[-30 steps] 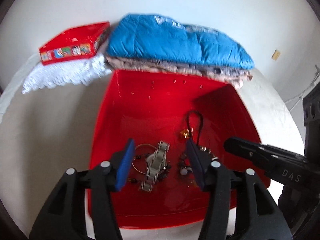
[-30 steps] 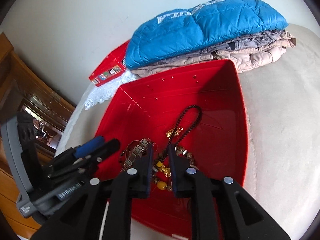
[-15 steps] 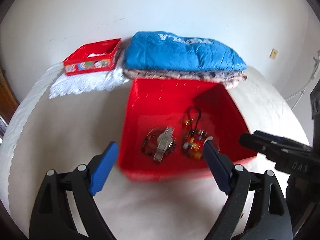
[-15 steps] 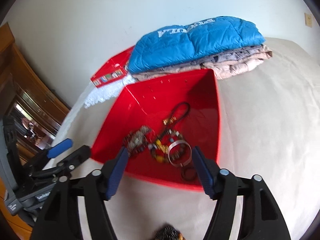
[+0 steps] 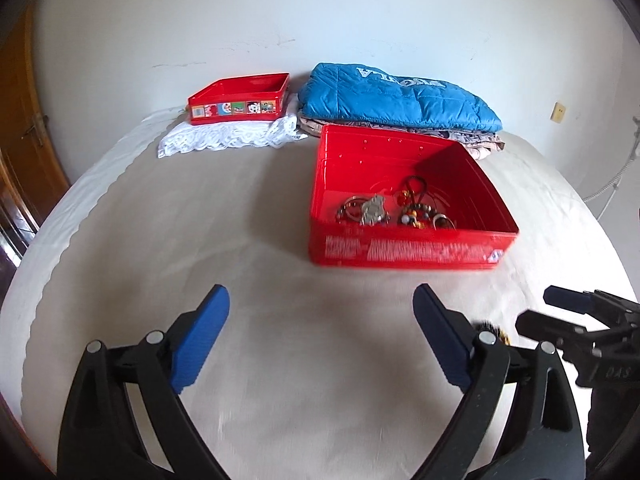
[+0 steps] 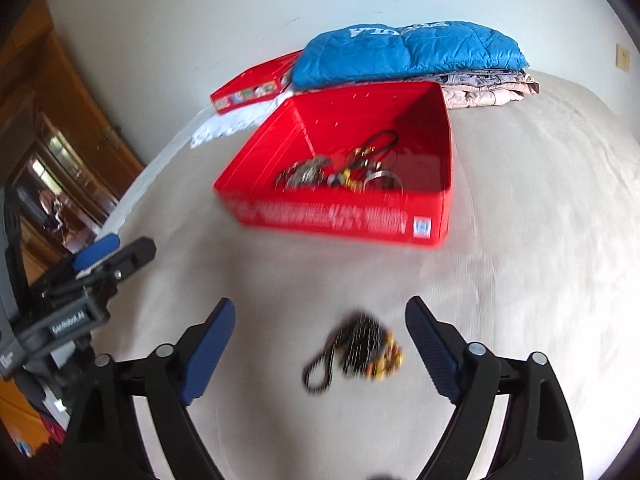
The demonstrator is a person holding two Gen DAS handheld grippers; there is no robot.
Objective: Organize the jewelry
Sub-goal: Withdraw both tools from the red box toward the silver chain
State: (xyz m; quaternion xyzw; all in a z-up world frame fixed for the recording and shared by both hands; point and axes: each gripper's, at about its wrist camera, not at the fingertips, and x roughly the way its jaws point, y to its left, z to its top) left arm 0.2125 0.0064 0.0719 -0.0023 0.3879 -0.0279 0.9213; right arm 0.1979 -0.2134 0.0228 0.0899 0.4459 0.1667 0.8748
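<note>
A red box [image 5: 408, 246] stands on the beige bed with a watch, bangles and beads [image 5: 394, 210] heaped inside it; the same heap [image 6: 336, 174] shows in the right wrist view. My left gripper [image 5: 320, 296] hovers over bare bed in front of the box, its jaws opening, nothing between them. My right gripper [image 6: 320, 306] is also back from the box [image 6: 340, 216] with its jaws opening. A dark beaded piece with yellow beads [image 6: 356, 352], blurred, lies on the bed between its fingers, untouched. Each gripper appears in the other's view: the right gripper [image 5: 560, 312], the left gripper [image 6: 116, 252].
A smaller red tin with cartoon pictures [image 5: 240, 102] sits on a white lace cloth [image 5: 228, 136] by the wall. A blue quilted jacket [image 5: 396, 98] tops folded clothes behind the box. A wooden door [image 5: 24, 120] is at the left. Open bed lies left of the box.
Both grippers have drawn back from over the red box and opened wide. The box now sits farther off, and a beaded piece has come into view under the right gripper.
</note>
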